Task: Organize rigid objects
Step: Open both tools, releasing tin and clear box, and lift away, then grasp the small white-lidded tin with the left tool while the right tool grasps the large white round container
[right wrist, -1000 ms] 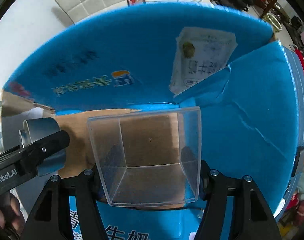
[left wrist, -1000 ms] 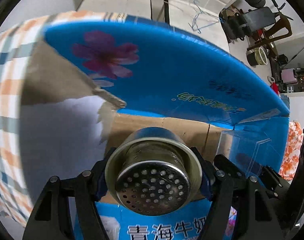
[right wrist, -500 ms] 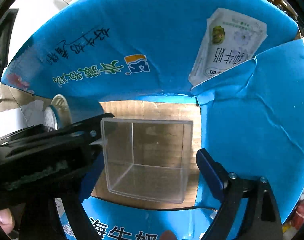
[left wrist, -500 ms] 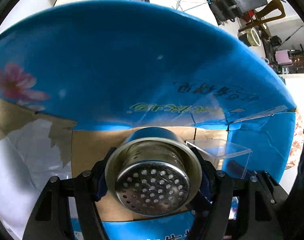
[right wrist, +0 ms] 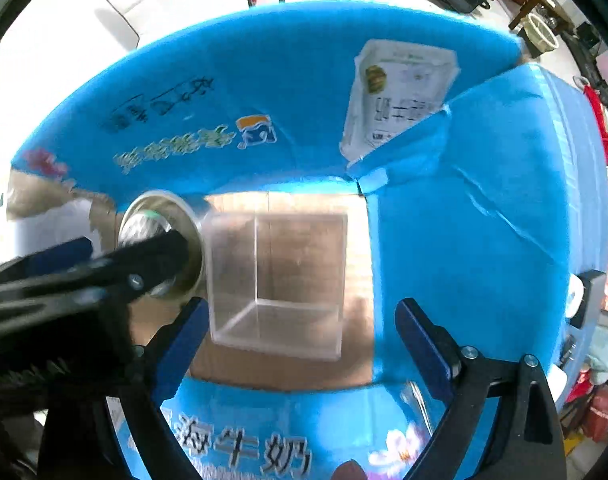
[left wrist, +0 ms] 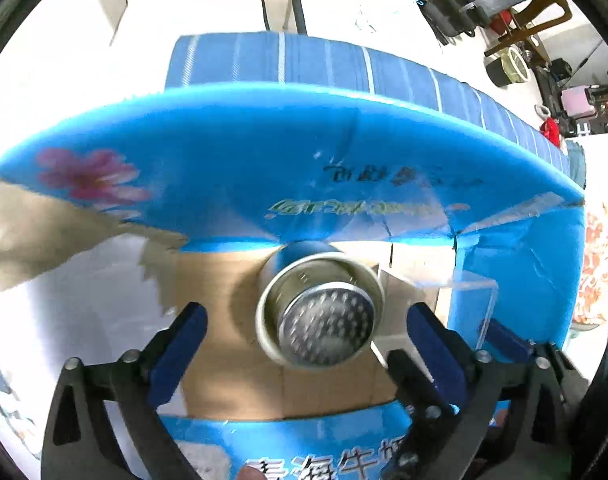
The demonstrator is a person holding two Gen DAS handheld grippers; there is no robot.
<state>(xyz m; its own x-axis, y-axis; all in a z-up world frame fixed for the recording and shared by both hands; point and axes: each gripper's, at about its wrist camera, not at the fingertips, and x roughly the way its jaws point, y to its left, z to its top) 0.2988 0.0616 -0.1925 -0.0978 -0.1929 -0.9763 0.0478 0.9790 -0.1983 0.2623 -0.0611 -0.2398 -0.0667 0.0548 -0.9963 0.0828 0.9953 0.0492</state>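
A perforated steel cup (left wrist: 319,308) stands on the brown floor of an open blue cardboard box (left wrist: 264,168), free between my open left gripper's (left wrist: 304,332) jaws. A clear plastic box (right wrist: 280,276) stands beside it to the right, touching or nearly touching it. My right gripper (right wrist: 300,332) is open just in front of the clear box, not touching it. The steel cup also shows in the right wrist view (right wrist: 160,240), partly hidden by the left gripper's finger. The clear box shows in the left wrist view (left wrist: 455,304).
The blue box flaps (right wrist: 483,220) rise at the back and right, with a front flap (right wrist: 264,440) below both grippers. A torn left flap (left wrist: 44,232) lies open. A blue striped surface (left wrist: 343,64) and room clutter (left wrist: 503,8) lie beyond.
My left gripper has opened and let go of the steel cup, which now stands in the box. My right gripper, open since half a second ago, has drawn back from the clear box.
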